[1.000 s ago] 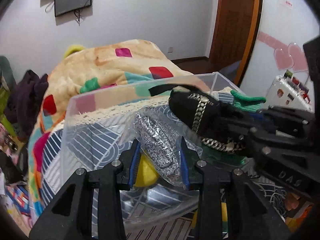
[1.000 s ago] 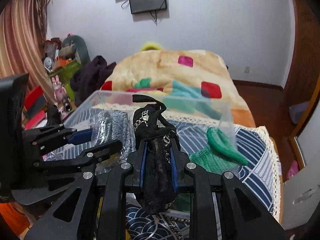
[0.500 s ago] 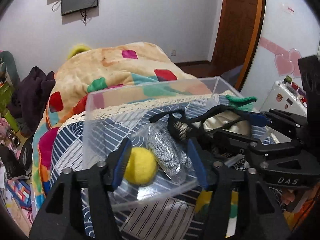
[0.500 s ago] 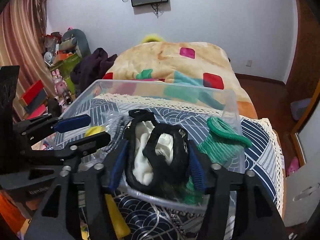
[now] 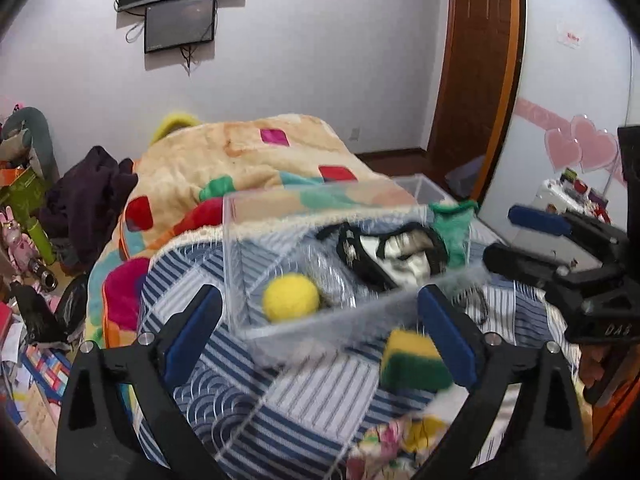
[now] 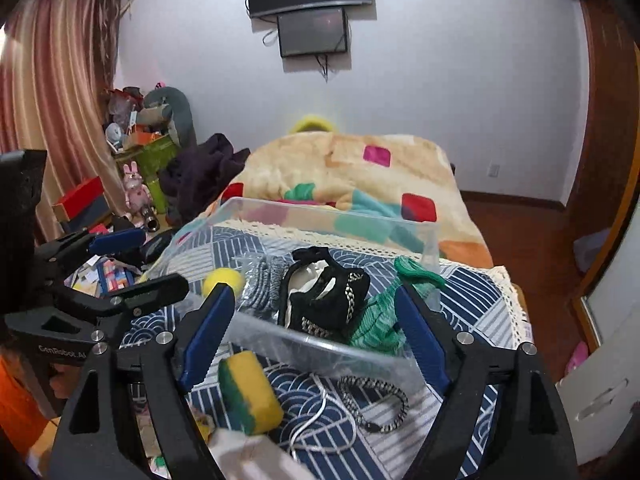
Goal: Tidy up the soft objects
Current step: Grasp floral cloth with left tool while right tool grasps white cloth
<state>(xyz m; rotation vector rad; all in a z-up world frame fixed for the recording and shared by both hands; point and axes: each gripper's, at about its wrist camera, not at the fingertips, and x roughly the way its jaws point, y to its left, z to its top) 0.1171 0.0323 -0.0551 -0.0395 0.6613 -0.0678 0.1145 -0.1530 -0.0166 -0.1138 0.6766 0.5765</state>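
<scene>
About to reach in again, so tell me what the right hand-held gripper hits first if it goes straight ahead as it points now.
Probably the near wall of the clear plastic bin, which crosses between the open jaws of the right hand-held gripper. The black bag lies just behind it, inside. Depth is uncertain in this fisheye view.

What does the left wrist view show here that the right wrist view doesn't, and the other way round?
Left wrist only: pink heart decals on the wall. Right wrist only: the curtain and a braided cord lying in front of the clear bin. Both: yellow ball, black bag, green knit in the bin, and the sponge outside it.
</scene>
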